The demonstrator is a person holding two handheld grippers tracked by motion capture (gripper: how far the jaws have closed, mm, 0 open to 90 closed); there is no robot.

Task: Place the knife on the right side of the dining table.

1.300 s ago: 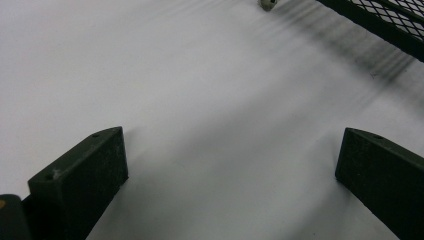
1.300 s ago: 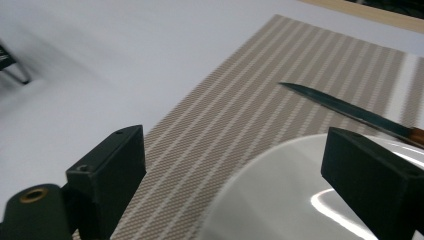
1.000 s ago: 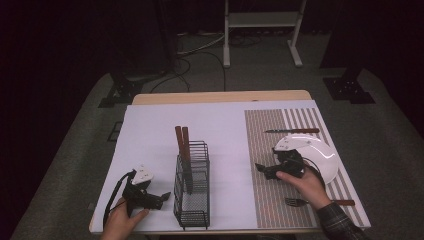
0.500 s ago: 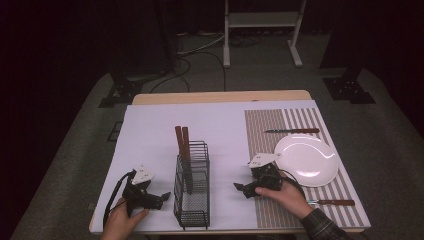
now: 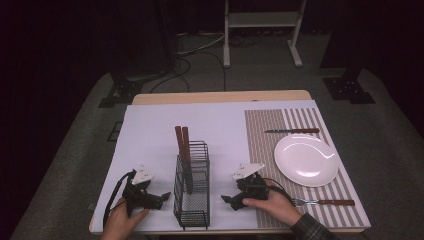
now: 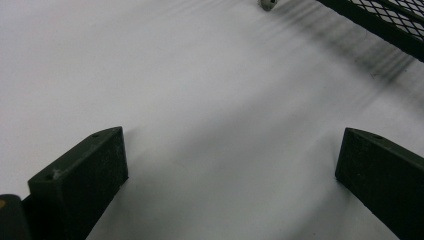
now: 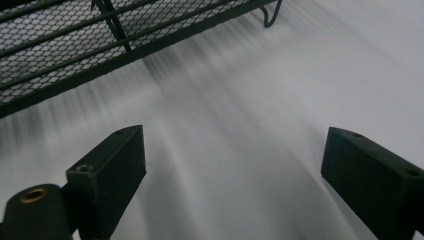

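- High view: the left gripper (image 5: 161,197) and the right gripper (image 5: 226,199) both rest low on the white worktop (image 5: 150,130), one on each side of the black mesh rack (image 5: 192,192). The rack stands upright near the front edge, between the two grippers, with two brown handles (image 5: 182,144) rising from its back part. Both grippers point toward the rack and hold nothing. The plate (image 5: 306,160), knife (image 5: 291,131) and fork (image 5: 324,202) lie on the striped mat (image 5: 265,145), well apart from the rack. I judge the rack light and tall, so a push from only one side can tip it or slide it off the front edge.
- Left gripper view: the fingers (image 6: 82,175) are wide open over bare worktop, with nothing between them. The rack corner (image 6: 385,25) is at the top right, off the middle line. If this gripper goes straight forward, I think it passes beside the rack, or one finger hits the wire and pushes it away.
- Right gripper view: the fingers (image 7: 107,167) are also wide open and empty. The rack's mesh wall (image 7: 90,45) is near, at the top left. The thin wire gives little grip, so the pads can slip, and an uneven squeeze from the two sides can turn the rack and shake the handles out.
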